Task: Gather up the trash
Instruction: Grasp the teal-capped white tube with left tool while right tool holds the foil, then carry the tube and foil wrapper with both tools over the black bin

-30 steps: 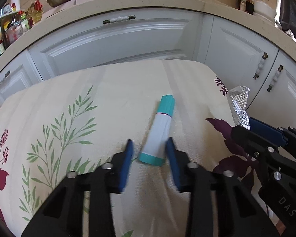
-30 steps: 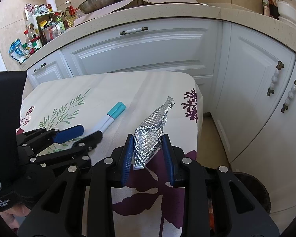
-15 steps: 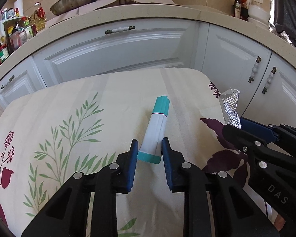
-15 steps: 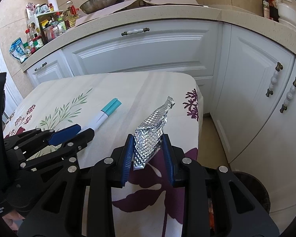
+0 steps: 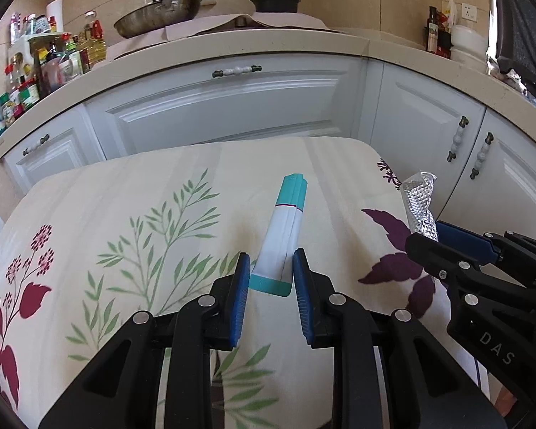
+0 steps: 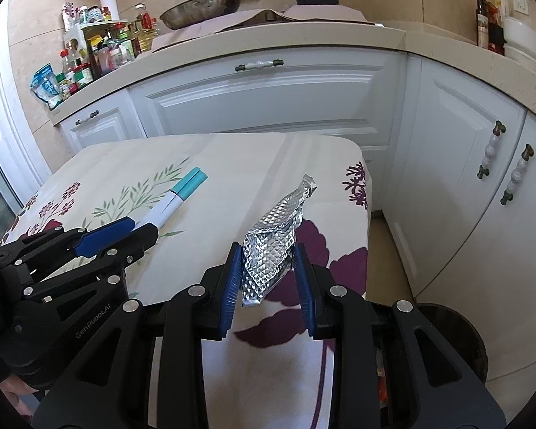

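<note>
Item 1: teal-and-white carton (image 5: 284,236), long and narrow, likely a light empty box. Left gripper (image 5: 271,287) is closed on its near end, the far end reaching out over the middle of the desk (image 5: 125,196). Judged stiff along its length but crushable across the thin walls; a hold nearer the middle would swing less.

Item 2: silver foil wrapper (image 6: 273,246), embossed and crumpled. Right gripper (image 6: 268,282) is clamped on its lower half, above the desk's right edge. Judged very light, limp and slick; the pinch belongs on the bunched, thick part.

Item 3: dark bin (image 6: 457,339) on the floor just off the desk's right edge, the probable destination.
</note>
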Tool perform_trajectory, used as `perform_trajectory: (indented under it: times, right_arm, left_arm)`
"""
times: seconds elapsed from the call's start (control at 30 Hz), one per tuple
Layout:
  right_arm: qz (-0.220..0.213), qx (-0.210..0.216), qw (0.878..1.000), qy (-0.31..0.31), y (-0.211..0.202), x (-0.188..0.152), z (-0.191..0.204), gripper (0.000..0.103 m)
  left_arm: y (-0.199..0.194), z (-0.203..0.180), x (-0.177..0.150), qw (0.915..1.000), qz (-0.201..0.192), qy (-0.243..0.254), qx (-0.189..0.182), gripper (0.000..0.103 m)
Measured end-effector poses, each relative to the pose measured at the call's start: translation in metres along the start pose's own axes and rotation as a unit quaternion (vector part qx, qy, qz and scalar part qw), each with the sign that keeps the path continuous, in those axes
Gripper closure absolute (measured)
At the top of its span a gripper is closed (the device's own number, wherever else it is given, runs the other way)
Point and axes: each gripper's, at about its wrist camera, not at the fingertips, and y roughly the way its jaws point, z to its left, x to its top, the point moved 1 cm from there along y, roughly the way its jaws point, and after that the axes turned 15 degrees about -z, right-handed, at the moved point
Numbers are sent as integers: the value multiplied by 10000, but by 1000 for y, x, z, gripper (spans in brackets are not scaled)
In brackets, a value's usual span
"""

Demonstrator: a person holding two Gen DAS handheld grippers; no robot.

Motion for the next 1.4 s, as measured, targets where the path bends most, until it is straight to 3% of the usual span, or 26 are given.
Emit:
perform_trajectory:
  times: [0.57, 0.97, 1.4]
  right_arm:
    - [-649, 176, 9974, -249, -79, 1, 36, 74]
    - [-1019, 134, 9937, -450, -146, -9, 44, 74]
    - [-1258, -379, 9908, -327, -196, -21, 10, 74]
  left_arm:
    - [-92, 13, 6, 9954, -865, -116, 396, 77]
    - [-151, 26, -11, 9923, -1076, -294, 542, 77]
    - [-175, -7, -16, 9924, -1198, -198, 193, 77]
